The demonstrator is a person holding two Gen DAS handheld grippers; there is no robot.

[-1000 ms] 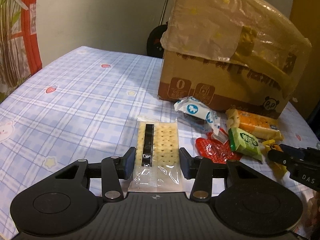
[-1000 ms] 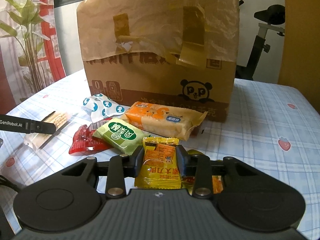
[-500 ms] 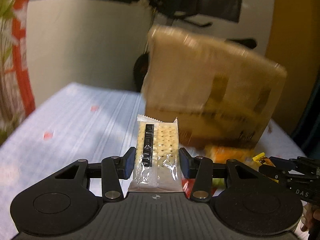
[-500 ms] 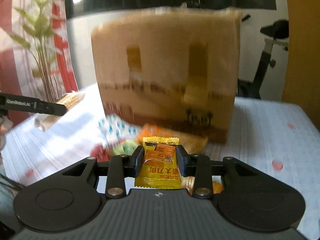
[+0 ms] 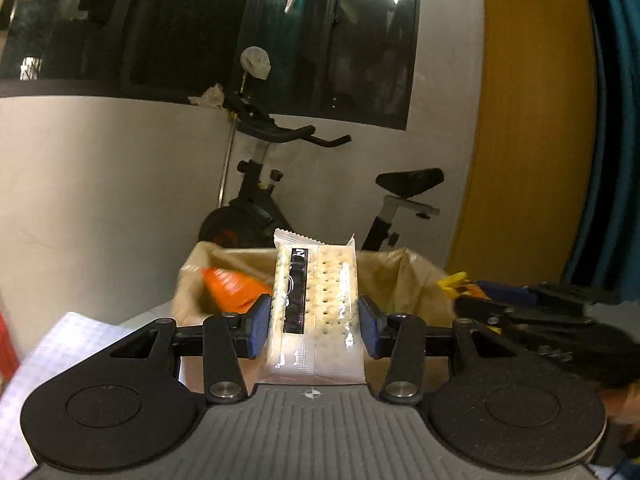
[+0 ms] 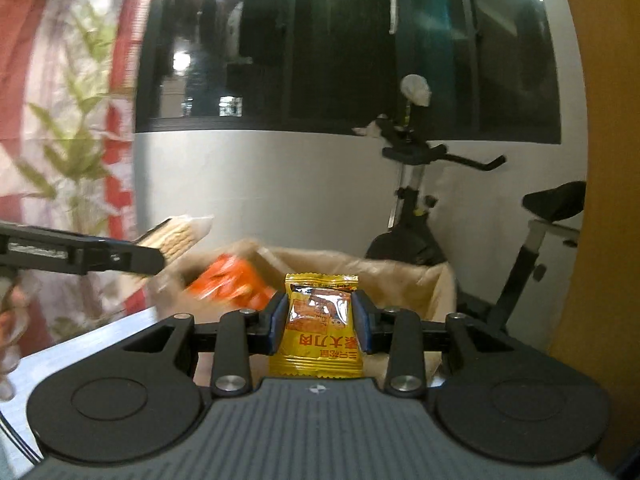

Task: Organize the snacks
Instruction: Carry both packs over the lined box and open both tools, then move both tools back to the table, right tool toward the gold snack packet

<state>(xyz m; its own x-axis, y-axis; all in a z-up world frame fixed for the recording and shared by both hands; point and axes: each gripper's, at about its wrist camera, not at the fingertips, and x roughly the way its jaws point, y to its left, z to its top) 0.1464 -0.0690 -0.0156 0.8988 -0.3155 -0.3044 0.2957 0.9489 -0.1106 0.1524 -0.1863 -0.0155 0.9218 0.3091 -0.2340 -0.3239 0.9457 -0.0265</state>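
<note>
Left hand-held gripper (image 5: pixel 314 322) is clamped on the cracker pack (image 5: pixel 316 312), held above the open box (image 5: pixel 404 272). Right hand-held gripper (image 6: pixel 318 322) grips the yellow snack packet (image 6: pixel 320 326) before the same box, which contains an orange packet (image 6: pixel 232 284).

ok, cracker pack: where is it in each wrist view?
Left wrist: cracker pack centre frame, clamped in the left gripper.
Right wrist: the pack at left-middle, seen edge-on in that gripper.
Shared landmark: lined box with the exercise bike behind.
</note>
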